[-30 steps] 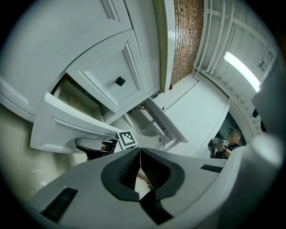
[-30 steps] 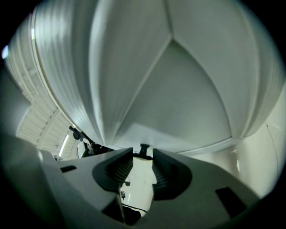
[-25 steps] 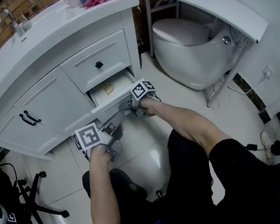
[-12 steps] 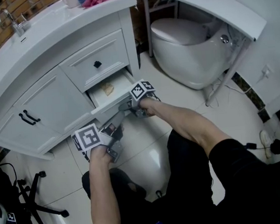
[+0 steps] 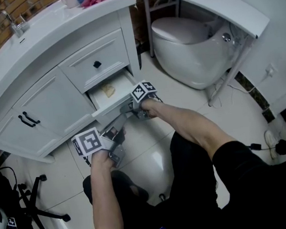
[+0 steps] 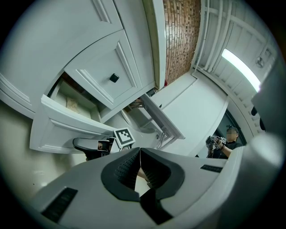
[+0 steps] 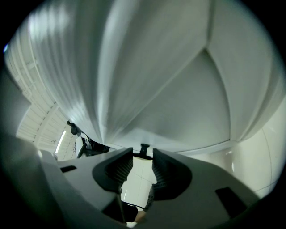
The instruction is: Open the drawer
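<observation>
The white vanity's lower drawer (image 5: 111,92) stands pulled partly out, with a yellowish thing (image 5: 109,89) lying inside. My right gripper (image 5: 128,108) is at the drawer's front panel (image 6: 67,129), its jaws narrowed onto the small black drawer knob (image 7: 144,150). My left gripper (image 5: 114,138) hangs lower left of it, in front of the cabinet and apart from the drawer, and its pads meet at the tips (image 6: 140,150) with nothing between them. The upper drawer (image 5: 95,60) with its black knob (image 5: 97,64) is closed.
A white toilet (image 5: 192,46) stands to the right of the vanity. Cabinet doors with black handles (image 5: 27,120) are left of the drawers. A chair base (image 5: 38,204) and a dark bag sit on the tiled floor at lower left. The person's legs fill the lower right.
</observation>
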Demonstrator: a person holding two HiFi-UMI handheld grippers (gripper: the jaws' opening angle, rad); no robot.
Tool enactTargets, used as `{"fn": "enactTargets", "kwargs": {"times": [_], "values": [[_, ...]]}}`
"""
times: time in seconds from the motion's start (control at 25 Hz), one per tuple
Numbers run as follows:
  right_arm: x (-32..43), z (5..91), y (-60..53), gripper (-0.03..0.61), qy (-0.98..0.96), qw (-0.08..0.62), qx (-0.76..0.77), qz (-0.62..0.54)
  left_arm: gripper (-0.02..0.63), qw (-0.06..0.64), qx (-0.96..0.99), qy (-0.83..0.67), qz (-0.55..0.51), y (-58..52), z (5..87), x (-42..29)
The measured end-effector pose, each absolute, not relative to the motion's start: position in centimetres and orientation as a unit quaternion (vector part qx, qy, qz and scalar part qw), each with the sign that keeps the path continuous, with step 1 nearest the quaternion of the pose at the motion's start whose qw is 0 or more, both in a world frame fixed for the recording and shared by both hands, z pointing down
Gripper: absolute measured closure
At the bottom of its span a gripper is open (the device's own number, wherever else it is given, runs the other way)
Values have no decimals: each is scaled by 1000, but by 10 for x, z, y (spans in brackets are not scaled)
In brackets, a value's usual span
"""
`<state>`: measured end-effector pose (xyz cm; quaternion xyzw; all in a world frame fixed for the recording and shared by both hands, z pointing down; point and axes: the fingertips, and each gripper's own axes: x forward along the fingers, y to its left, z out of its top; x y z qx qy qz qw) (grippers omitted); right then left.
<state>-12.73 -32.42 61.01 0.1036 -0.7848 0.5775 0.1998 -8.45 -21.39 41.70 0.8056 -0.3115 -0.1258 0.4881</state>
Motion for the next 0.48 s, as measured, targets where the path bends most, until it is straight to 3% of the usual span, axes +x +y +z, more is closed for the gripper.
{"fn": "enactTargets", "kwargs": {"times": [0.48], "values": [[-125, 609, -319, 428, -783, 202, 95, 580, 623, 487, 809, -306, -123, -211, 413, -77]]}}
